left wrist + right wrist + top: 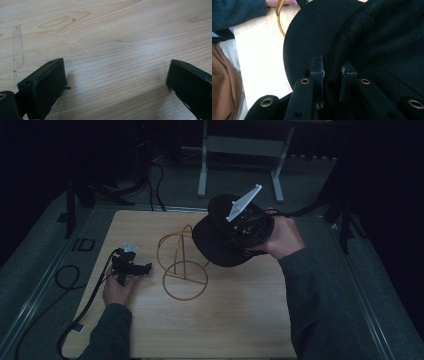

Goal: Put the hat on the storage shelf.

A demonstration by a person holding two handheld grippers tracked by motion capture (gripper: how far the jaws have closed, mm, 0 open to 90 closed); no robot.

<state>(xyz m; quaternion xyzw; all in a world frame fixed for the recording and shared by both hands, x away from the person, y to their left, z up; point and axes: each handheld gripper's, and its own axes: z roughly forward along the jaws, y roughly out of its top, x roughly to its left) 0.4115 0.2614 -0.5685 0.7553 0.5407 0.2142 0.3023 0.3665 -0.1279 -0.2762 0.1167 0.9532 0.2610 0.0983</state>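
Soft, light black cap (220,242), centre frame, pinched at crown fold by right gripper (332,75); left gripper (115,82) spread wide, empty.

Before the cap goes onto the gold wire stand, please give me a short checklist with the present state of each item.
1. Right gripper shut on the black cap: ok, fabric pinched between the jaws.
2. Cap lifted off the table: ok.
3. Wire stand upright: ok.
4. Left gripper apart from the stand: ok, beside it, jaws open over bare wood.
5. Grip firm enough: cannot tell.
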